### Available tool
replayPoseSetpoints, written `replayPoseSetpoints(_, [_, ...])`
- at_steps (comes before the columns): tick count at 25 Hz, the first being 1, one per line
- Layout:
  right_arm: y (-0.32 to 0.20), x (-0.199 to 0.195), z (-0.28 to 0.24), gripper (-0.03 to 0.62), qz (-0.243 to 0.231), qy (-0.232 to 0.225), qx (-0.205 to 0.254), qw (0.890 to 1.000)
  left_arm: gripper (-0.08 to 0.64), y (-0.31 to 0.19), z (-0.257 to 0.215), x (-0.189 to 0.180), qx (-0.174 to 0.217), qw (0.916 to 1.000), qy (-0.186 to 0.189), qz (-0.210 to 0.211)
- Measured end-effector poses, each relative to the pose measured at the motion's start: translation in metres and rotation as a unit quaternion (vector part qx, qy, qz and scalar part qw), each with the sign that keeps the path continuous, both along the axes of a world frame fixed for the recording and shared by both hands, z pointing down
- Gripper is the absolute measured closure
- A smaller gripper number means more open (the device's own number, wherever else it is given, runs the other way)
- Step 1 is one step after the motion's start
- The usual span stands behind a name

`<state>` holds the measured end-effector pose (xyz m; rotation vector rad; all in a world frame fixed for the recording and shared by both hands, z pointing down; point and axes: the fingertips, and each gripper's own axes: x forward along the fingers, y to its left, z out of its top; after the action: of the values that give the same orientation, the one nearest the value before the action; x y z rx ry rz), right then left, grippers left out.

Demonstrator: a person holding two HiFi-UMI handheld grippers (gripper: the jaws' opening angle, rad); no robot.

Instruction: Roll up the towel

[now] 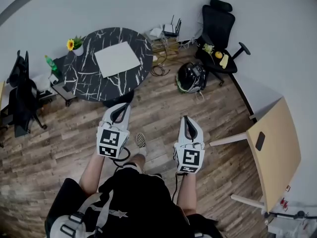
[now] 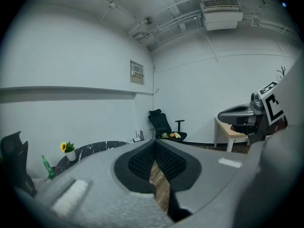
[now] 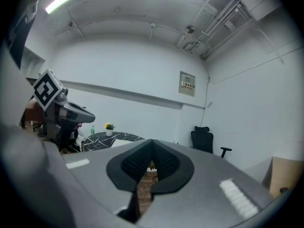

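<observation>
A white towel point(image 1: 117, 59) lies flat on the round black marble table point(image 1: 84, 76) at the far side of the room. Both grippers hang over the wood floor, well short of the table. My left gripper point(image 1: 121, 107) is shut with nothing in it, its jaws meeting in the left gripper view point(image 2: 153, 151). My right gripper point(image 1: 186, 119) is also shut and empty, as the right gripper view point(image 3: 150, 156) shows. The table's edge point(image 3: 118, 137) shows beyond the right jaws.
A potted sunflower point(image 1: 74, 44) and a green bottle point(image 1: 50, 62) stand by the table's left rim. A black office chair point(image 1: 218, 31) holds fruit at the back right. A helmet point(image 1: 190, 77) lies on the floor. A wooden table point(image 1: 275, 150) stands at right, another dark chair point(image 1: 20, 93) at left.
</observation>
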<state>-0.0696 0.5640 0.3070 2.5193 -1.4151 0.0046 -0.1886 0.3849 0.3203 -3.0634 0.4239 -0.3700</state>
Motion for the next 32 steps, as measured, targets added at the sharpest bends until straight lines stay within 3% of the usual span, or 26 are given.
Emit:
replayPoseSetpoints(12, [-0.101,0.113,0.009,0.588,-0.017,-0.014,-0.015,1.000,0.549,-0.091,0.014,0.119,-0.021,0.9996,-0.016,-0.002])
replayPoseSetpoints(20, [-0.183,0.175,0.018,0.588,-0.039,-0.024,-0.030,0.998,0.549,-0.166,0.029,0.176,-0.030,0.9989,-0.030,-0.020])
replayPoseSetpoints(27, [-0.250,0.204,0.028,0.588,-0.072,-0.029,-0.038,0.996,0.549,-0.225,0.034,0.195,-0.034,0.9975,-0.033,-0.052])
replayPoseSetpoints(32, [-0.298,0.203,0.029,0.588,-0.112,-0.030,-0.036,0.993,0.549,-0.262,0.033,0.184,-0.031,0.9949,-0.032,-0.090])
